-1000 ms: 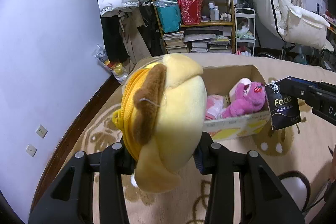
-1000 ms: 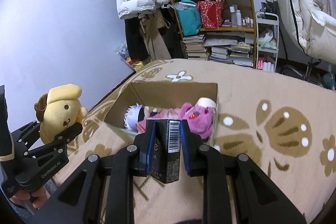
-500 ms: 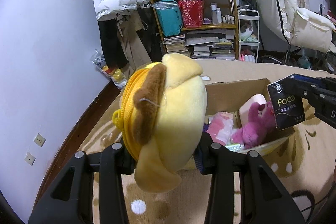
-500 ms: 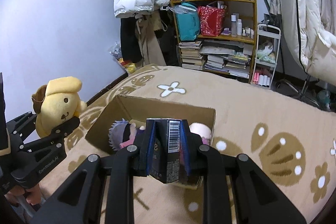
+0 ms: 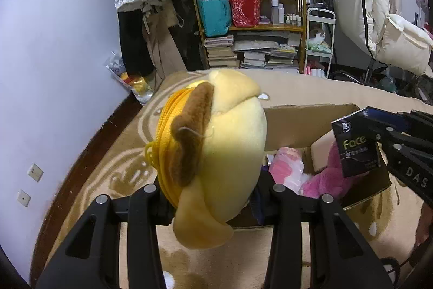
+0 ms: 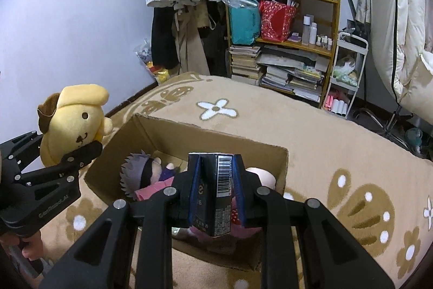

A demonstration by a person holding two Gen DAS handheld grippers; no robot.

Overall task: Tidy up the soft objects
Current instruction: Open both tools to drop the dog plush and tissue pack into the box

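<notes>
My left gripper (image 5: 213, 197) is clamped on the yellow plush dog (image 5: 216, 153) — the toy bulges between my jaws, its brown ear and yellow zipper turned toward my camera. My right gripper (image 6: 216, 197) is squeezed tight on the black tissue pack (image 6: 213, 194), barcode up, with "Face" printed on the side that shows in the left view.

Both loads sit in the jaws just as they did a second ago; what has changed is the cardboard box (image 6: 151, 132). It has come closer in both views, and my tissue pack now hangs over its near side rather than short of it. The dog is held at the box's left edge, above the beige flowered blanket (image 6: 324, 132).

Inside the box I see a pink plush (image 5: 324, 180), a doll with grey spiky hair (image 6: 140, 172) and a pale pink wrapped bundle (image 5: 286, 167) — more of the box's floor is hidden behind my own fingers than before.
</notes>
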